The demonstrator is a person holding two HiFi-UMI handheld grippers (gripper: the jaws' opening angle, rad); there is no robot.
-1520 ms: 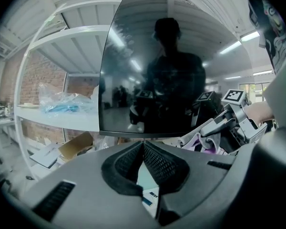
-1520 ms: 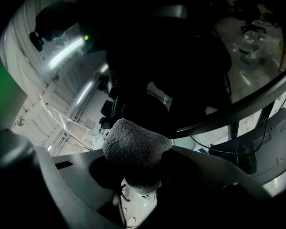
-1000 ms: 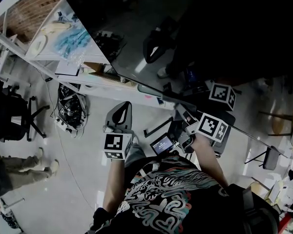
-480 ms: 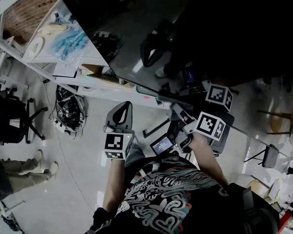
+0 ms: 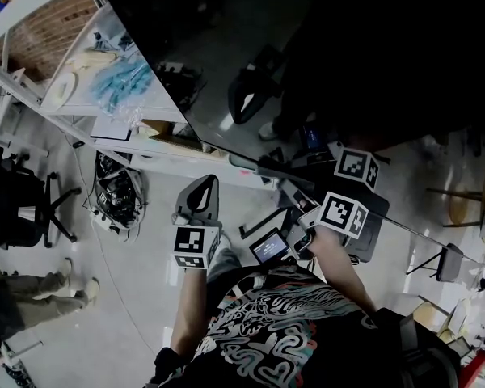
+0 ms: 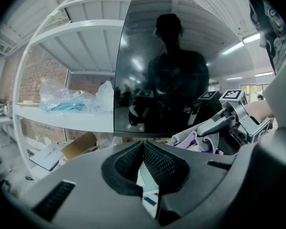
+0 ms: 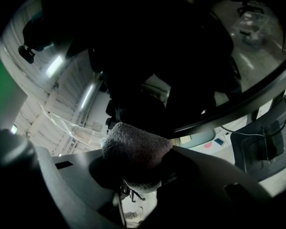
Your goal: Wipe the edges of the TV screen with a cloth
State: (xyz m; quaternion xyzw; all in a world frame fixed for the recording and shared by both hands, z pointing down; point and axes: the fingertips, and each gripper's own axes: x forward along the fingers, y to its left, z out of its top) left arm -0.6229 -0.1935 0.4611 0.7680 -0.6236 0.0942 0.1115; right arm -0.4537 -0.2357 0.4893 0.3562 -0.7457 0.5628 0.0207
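Cloth held at the TV screen's lower edge

The right claw [image 7: 140, 168] clenches a grey cloth [image 7: 133, 147], with the TV screen [image 7: 181, 56] edge at its 2 o'clock. The left claw [image 6: 143, 149] is pressed together and empty.

place: workshop-lab | white shelving [image 6: 76, 27] | brick wall [image 5: 47, 24] | cable tangle [image 5: 117, 188] | office chair [image 5: 24, 204]

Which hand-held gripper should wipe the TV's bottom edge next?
Right. The right hand-held gripper grips the grey fuzzy cloth by the black flat TV screen; the left hand-held gripper is shut, empty, farther back.
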